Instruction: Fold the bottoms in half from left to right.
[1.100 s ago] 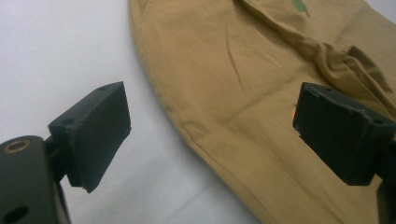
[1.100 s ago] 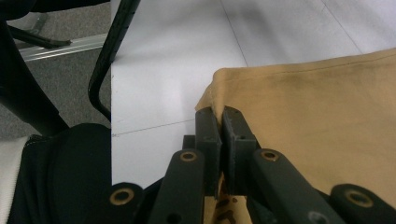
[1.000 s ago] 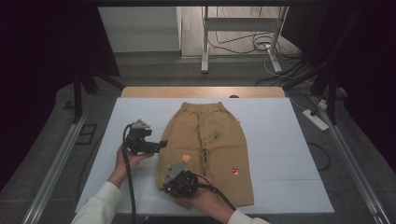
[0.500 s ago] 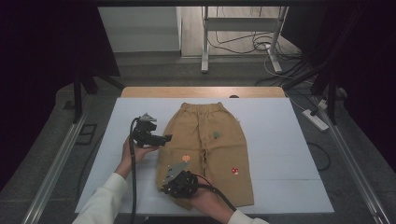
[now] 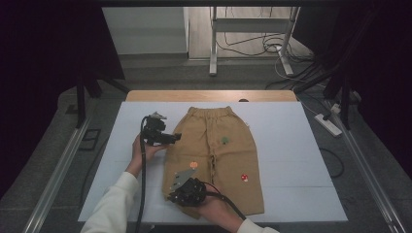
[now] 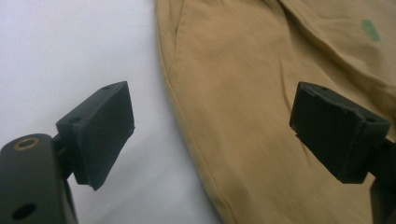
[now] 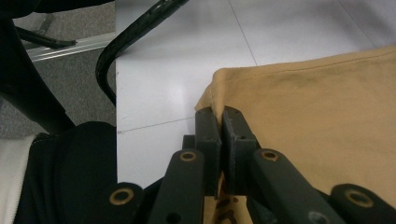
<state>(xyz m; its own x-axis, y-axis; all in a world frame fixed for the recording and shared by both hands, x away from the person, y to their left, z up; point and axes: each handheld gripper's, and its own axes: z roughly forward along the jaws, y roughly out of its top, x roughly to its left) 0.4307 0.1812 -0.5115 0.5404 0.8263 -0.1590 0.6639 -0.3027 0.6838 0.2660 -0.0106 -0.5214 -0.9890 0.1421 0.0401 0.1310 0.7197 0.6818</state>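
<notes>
tan trousers (image 5: 214, 155) lie flat; right gripper (image 5: 187, 191) clamps their hem corner, left gripper (image 5: 172, 139) gapes wide beside their edge.

A white counter (image 5: 291, 145) fills the middle of the high view, its far edge backed by a strip of light wood (image 5: 211, 95); grey carpeted floor (image 5: 160, 75) surrounds it; aluminium rails (image 5: 58, 170) run along the left and right sides of the counter, down at floor level; beyond the far edge stands a white metal frame (image 5: 250, 29) on a paler wooden floor, with black cables (image 5: 252, 43) tangled beneath it; a pale wall panel (image 5: 143, 29) sits to its left; a white power strip (image 5: 329, 124) lies on the floor at the right; dark curtains (image 5: 43, 73) close in both sides; the light is even and falls from above.
</notes>
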